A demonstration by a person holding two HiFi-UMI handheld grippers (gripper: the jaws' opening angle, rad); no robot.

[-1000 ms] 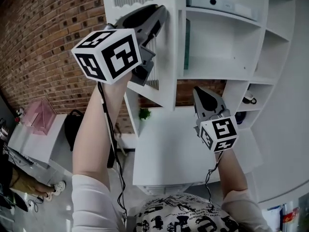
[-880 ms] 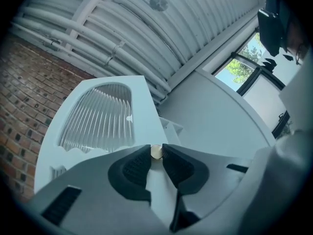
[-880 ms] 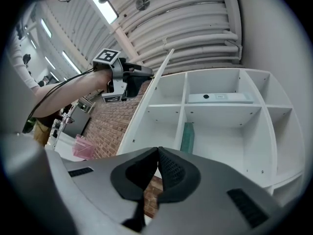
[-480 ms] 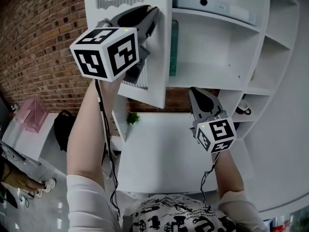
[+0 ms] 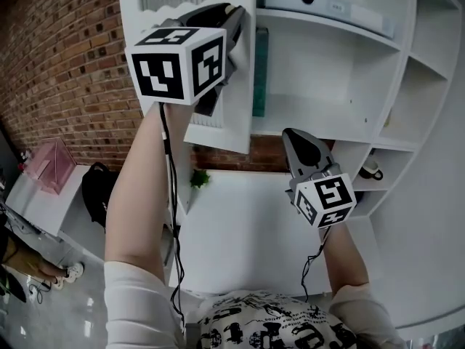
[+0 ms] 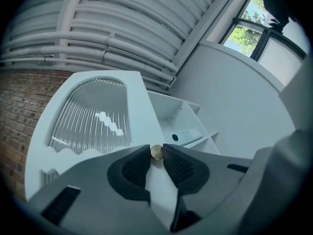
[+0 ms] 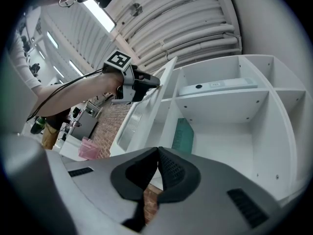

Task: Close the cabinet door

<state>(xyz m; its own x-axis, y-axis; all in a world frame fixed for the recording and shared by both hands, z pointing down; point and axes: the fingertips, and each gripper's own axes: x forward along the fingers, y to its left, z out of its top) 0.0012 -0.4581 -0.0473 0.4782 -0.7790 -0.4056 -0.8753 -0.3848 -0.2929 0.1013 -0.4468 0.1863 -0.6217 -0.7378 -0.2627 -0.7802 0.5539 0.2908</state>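
Note:
The white cabinet door (image 5: 231,115) with a ribbed glass pane (image 6: 93,116) stands part-way open at the left of the shelf unit. My left gripper (image 5: 236,17) is raised to the door's free edge. In the left gripper view its pads sit on both sides of a small brass knob (image 6: 156,152), shut on it. From the right gripper view the door (image 7: 146,106) is seen edge-on, with the left gripper (image 7: 146,82) on it. My right gripper (image 5: 290,135) hangs lower, in front of the shelves, its jaws (image 7: 158,153) shut on nothing.
Open shelves hold a teal book (image 5: 259,71), a flat white device (image 5: 320,2) on the upper shelf and a mug (image 5: 372,169) at the right. A white tabletop (image 5: 254,231) lies below, with a small plant (image 5: 200,178). A brick wall (image 5: 65,64) stands at the left.
My left gripper has swung to the right with the door, so the door stands nearer the shelf unit. The right gripper has drifted a little.

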